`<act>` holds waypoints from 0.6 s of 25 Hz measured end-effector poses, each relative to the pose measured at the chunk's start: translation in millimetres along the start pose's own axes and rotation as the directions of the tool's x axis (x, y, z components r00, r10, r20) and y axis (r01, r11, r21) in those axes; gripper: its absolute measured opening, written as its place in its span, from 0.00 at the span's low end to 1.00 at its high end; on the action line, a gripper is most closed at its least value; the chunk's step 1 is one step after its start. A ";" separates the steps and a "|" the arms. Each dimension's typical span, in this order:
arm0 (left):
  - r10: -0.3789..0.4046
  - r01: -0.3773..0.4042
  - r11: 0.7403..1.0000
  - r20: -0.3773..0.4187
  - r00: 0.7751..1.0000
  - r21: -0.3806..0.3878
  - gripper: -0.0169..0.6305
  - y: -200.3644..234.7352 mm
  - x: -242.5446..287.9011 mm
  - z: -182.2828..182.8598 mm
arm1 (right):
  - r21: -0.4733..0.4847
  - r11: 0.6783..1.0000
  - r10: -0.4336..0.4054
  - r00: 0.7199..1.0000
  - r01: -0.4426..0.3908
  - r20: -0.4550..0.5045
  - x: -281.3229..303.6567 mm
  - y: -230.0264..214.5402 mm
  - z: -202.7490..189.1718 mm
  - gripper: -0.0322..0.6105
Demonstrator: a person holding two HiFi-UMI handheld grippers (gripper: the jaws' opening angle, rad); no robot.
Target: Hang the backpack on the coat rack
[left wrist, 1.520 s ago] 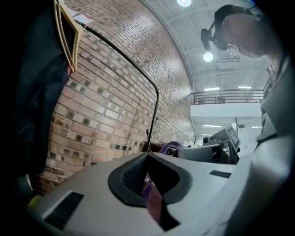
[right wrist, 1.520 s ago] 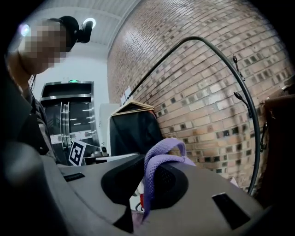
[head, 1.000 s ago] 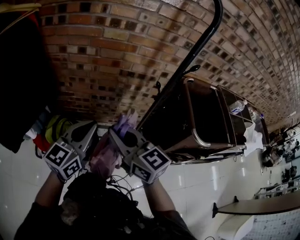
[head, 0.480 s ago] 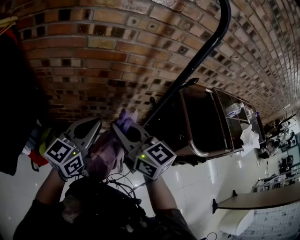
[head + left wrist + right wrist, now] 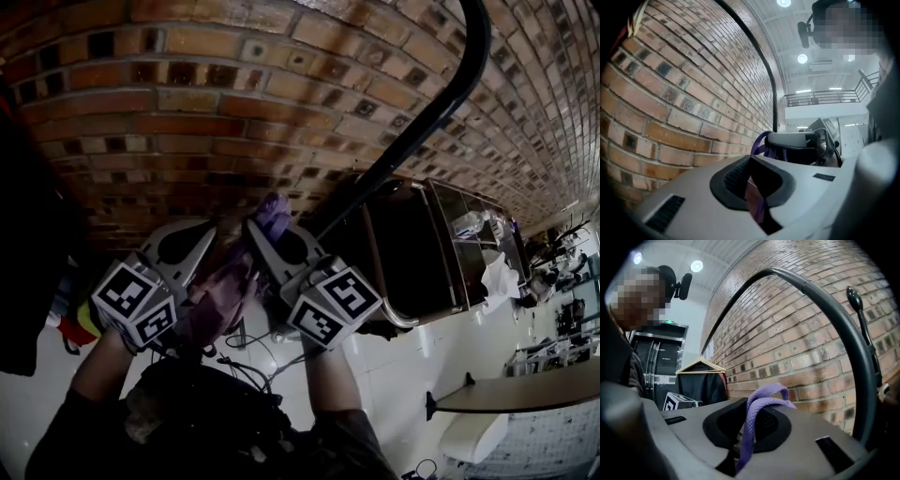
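Note:
A pink and purple backpack (image 5: 217,300) hangs between my two grippers, close to the brick wall. My left gripper (image 5: 204,236) is shut on a fold of the backpack's fabric (image 5: 757,202). My right gripper (image 5: 267,217) is shut on the backpack's purple top loop (image 5: 765,398), which sticks up out of the jaws. The coat rack's black curved pole (image 5: 412,131) rises just right of the right gripper. One of its knobbed hooks (image 5: 857,298) shows in the right gripper view. The lower part of the backpack is hidden behind my arms.
The brick wall (image 5: 187,103) fills the space ahead. A metal trolley (image 5: 422,253) stands to the right beyond the pole. A dark garment on a wooden hanger (image 5: 701,373) hangs to the left. A red and yellow item (image 5: 80,323) lies on the white tiled floor.
Both grippers have risen with the backpack and moved nearer the wall and the rack's pole. The grips look unchanged.

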State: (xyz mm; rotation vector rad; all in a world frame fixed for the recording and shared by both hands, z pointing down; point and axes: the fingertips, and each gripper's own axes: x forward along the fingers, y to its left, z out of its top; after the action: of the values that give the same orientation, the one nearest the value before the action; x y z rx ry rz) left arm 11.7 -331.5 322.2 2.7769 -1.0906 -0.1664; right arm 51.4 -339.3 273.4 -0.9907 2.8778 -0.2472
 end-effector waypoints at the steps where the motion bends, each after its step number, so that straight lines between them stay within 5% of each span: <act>1: -0.007 0.007 1.000 0.003 1.000 0.004 0.07 1.0 4.6 2.9 | -0.006 1.000 -0.005 1.000 0.005 0.003 2.2 -3.9 4.8 0.14; 15: -0.072 0.072 0.997 0.002 0.997 -0.004 0.06 6.0 47.1 4.9 | -0.088 0.988 -0.123 0.991 0.128 0.058 -38.9 -46.4 45.1 0.14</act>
State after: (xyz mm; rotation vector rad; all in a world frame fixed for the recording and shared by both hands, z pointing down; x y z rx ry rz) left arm 41.2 -368.5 316.2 2.8152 -0.9898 -0.1795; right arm 116.1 -357.0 238.6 -1.1781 2.8054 -0.0964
